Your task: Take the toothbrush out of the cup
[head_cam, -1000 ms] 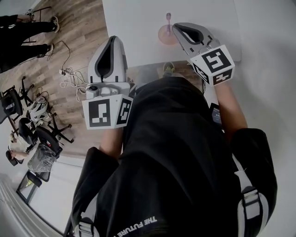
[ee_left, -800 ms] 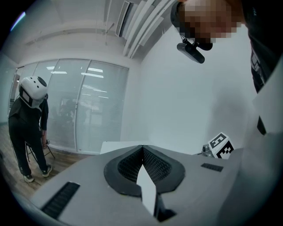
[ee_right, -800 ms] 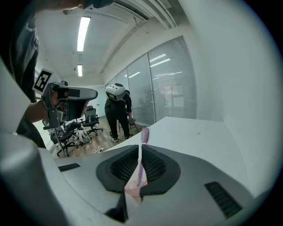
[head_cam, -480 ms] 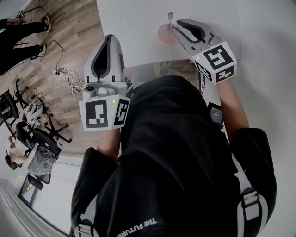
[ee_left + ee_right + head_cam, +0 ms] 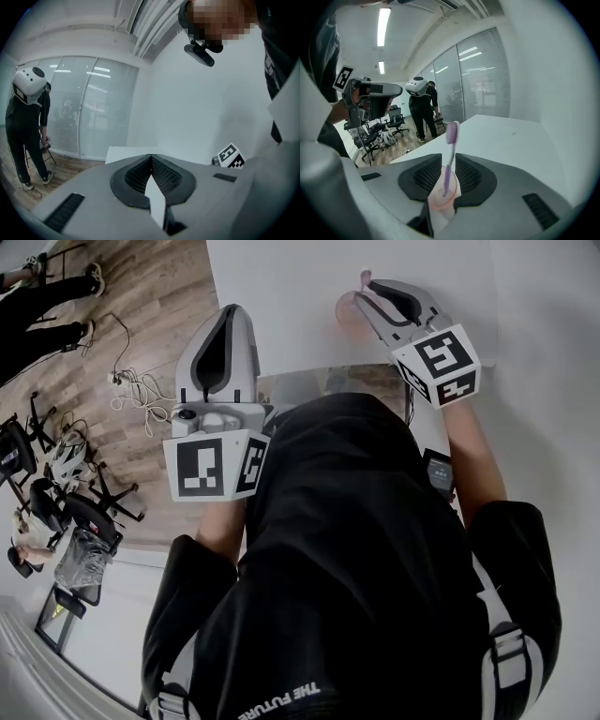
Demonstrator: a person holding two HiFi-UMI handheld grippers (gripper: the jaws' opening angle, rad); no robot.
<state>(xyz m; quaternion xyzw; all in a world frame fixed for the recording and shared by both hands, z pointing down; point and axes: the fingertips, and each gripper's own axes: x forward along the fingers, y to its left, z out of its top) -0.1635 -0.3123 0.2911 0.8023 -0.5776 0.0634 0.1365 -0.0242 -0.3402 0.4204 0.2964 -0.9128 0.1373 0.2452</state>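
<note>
A translucent pink cup (image 5: 441, 197) stands on the white table (image 5: 511, 136), and a purple toothbrush (image 5: 451, 140) stands upright in it, bristles on top. My right gripper (image 5: 448, 157) is open. Its jaws stand on either side of the cup, and the brush handle rises through the gap without touching them. Whether the pads touch the cup I cannot tell. In the head view the cup (image 5: 345, 313) and toothbrush (image 5: 365, 278) show at the right gripper's (image 5: 364, 294) tip. My left gripper (image 5: 230, 315) is shut and empty, held over the table's near left edge, its jaws (image 5: 151, 157) pressed together.
The white table (image 5: 281, 296) ends close to my body. A wooden floor with cables (image 5: 141, 390) and office chairs (image 5: 56, 493) lies to the left. A person in a white helmet (image 5: 28, 126) stands there near glass partitions. A white wall runs along the right.
My right gripper has moved forward to the cup, so the cup and brush now sit between its jaws. The left gripper has stayed in place.
</note>
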